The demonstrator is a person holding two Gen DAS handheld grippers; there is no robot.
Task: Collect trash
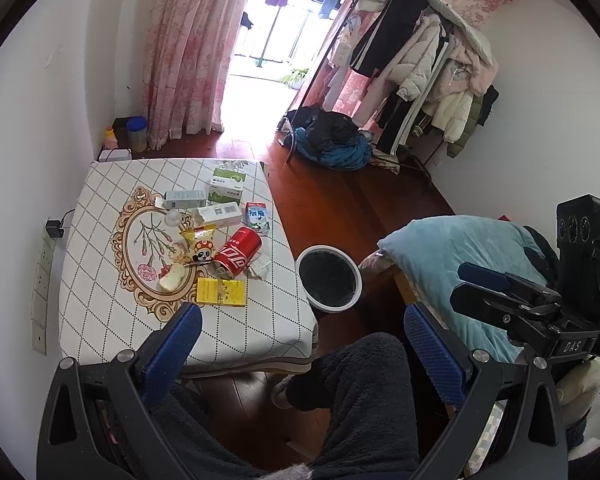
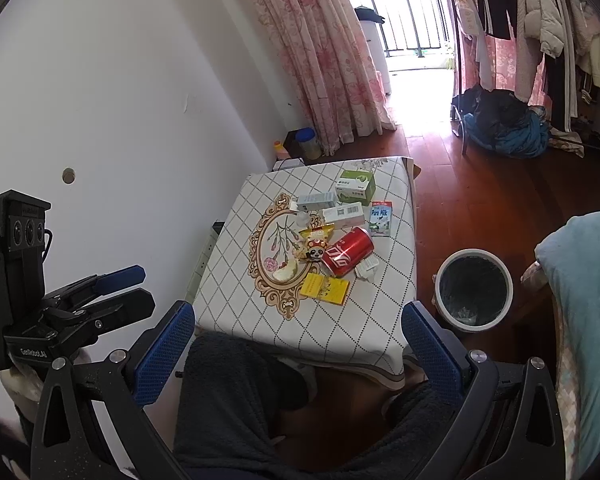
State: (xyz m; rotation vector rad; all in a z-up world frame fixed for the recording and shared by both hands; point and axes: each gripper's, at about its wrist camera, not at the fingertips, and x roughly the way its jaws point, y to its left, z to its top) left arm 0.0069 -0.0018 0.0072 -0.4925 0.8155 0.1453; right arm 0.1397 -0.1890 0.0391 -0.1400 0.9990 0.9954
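Observation:
A pile of trash lies on a small table with a white diamond-pattern cloth: a red cola can on its side, a yellow flat packet, a snack bag with a panda, a milk carton, several small boxes and a crumpled white wrapper. A white bin with a black liner stands on the floor right of the table. My left gripper is open and empty, held back over my knees. My right gripper is open and empty, also short of the table. The can and bin show in the right wrist view.
A bed with a teal blanket is right of the bin. A wall with sockets runs along the table's left. A clothes rack and a heap of clothes stand at the far side on the wooden floor. Jars sit behind the table.

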